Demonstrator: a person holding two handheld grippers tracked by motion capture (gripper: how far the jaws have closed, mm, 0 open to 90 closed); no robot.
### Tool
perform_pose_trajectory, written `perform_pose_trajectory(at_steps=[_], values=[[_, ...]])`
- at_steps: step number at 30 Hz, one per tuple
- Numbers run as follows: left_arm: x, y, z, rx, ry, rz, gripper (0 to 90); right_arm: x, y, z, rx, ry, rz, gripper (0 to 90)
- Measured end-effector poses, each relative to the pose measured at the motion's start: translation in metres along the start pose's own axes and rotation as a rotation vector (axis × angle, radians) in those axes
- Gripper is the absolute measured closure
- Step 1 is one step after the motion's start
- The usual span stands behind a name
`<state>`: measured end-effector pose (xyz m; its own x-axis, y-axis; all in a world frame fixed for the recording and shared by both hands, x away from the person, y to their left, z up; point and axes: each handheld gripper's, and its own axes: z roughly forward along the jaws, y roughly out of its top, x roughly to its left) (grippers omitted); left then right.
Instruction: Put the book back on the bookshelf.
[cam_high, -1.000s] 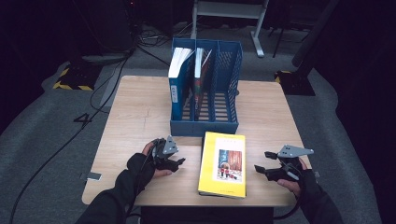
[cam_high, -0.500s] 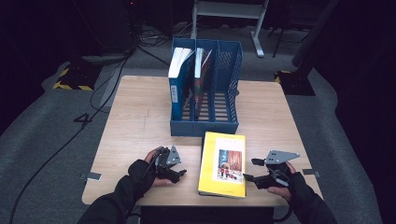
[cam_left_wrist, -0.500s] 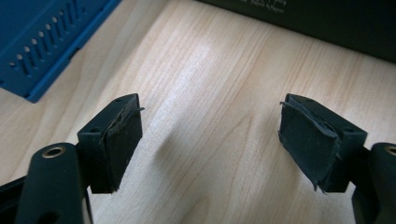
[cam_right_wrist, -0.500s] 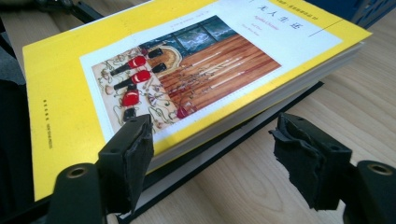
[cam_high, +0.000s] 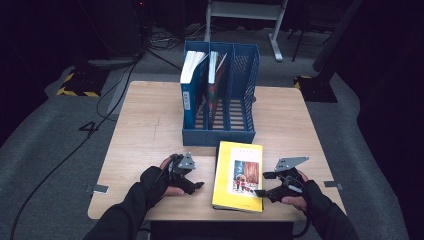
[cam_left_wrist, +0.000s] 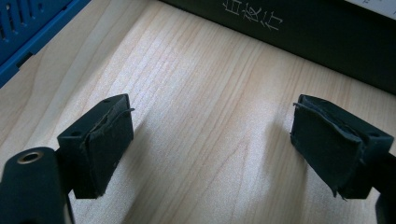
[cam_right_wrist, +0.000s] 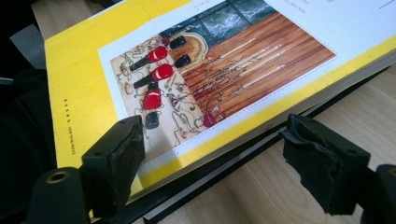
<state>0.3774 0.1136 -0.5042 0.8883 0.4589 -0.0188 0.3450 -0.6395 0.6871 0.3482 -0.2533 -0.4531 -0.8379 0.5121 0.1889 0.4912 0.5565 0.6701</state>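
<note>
Yellow book (cam_right_wrist: 196, 88) edge between right gripper (cam_right_wrist: 233, 158) fingers (unclamped).

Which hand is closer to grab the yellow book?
Probably the right. The right gripper sits at the yellow book's right edge, jaws open, one already over the cover in the right gripper view. The left gripper is open over bare table, beside the book's spine.

Light from overhead falls on the bench (cam_high: 150, 130); surroundings sink into dark; close views sharp, soft shadows.
</note>
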Motion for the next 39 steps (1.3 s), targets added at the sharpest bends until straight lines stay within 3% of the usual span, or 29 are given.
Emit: perform_pose_trajectory(at_steps=[4, 8, 20, 27, 32, 33, 35, 39], values=[[0.000, 0.000, 0.000, 0.001, 0.001, -0.003, 13.5, -0.001, 0.003, 0.002, 0.016, 0.011, 0.000, 20.6], [0.000, 0.000, 0.000, -0.001, -0.001, 0.003, 13.4, 0.006, 0.007, -0.001, 0.017, -0.024, -0.031, 21.3], [0.000, 0.001, 0.001, -0.001, -0.001, 0.003, 13.4, 0.005, 0.025, 0.001, -0.057, -0.024, -0.059, 26.7], [0.004, 0.010, 0.007, 0.008, 0.028, -0.029, 15.3, 0.000, 0.031, 0.003, -0.105, -0.021, -0.066, 40.2], [0.012, 0.018, 0.012, 0.011, 0.034, -0.045, 18.8, -0.004, 0.030, 0.003, -0.119, 0.011, -0.058, 46.2], [0.016, 0.022, 0.012, 0.022, 0.029, -0.053, 21.3, -0.005, 0.030, 0.002, -0.125, 0.030, -0.062, 46.2], [0.023, 0.026, 0.012, -0.002, 0.025, -0.084, 25.8, -0.010, 0.033, 0.003, -0.114, 0.098, -0.065, 44.9], [0.032, 0.035, 0.016, 0.003, 0.046, -0.078, 25.8, -0.018, 0.039, 0.013, -0.087, 0.130, -0.055, 43.9]])
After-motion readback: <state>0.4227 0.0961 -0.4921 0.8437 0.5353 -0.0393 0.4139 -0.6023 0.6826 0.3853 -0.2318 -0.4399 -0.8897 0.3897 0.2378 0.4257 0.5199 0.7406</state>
